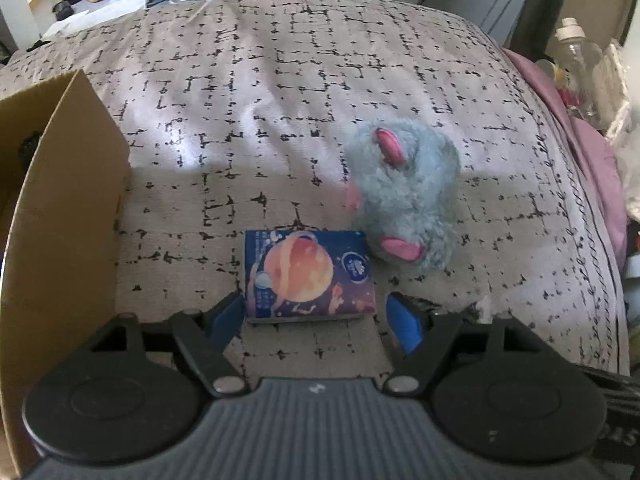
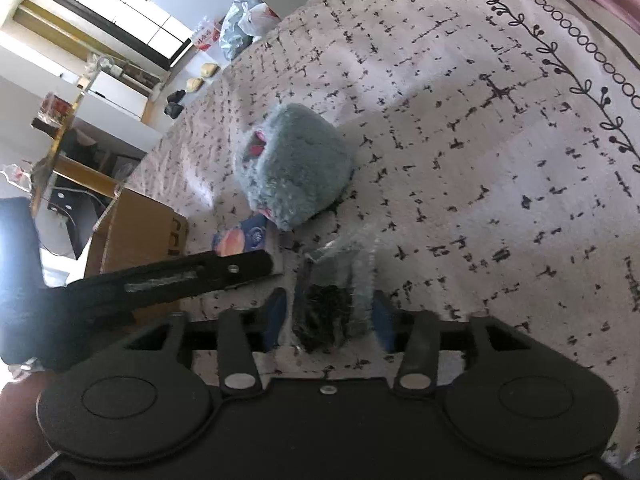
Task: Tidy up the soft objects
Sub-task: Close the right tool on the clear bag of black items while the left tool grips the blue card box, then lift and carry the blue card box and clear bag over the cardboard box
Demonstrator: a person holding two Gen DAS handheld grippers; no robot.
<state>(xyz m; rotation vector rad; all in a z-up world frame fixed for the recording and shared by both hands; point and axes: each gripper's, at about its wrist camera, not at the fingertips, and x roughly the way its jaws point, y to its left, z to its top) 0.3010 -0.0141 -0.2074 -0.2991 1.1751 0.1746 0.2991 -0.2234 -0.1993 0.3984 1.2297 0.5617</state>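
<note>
A blue tissue pack [image 1: 310, 276] with an orange planet print lies on the patterned bedspread [image 1: 280, 100]. My left gripper [image 1: 316, 316] is open, its blue pads either side of the pack's near edge. A grey plush toy [image 1: 404, 196] with pink ears lies just right of the pack. In the right wrist view my right gripper [image 2: 330, 316] has its blue pads around a clear bag [image 2: 334, 296] with something dark inside; whether the pads press on the bag is unclear. The plush [image 2: 292, 164] and the tissue pack [image 2: 240, 238] lie beyond it.
An open cardboard box [image 1: 68, 208] stands at the left on the bed and shows in the right wrist view [image 2: 136, 236]. The other gripper's black body [image 2: 172, 276] crosses at the left. A plastic bottle [image 1: 576, 56] and clutter stand beyond the bed's right edge.
</note>
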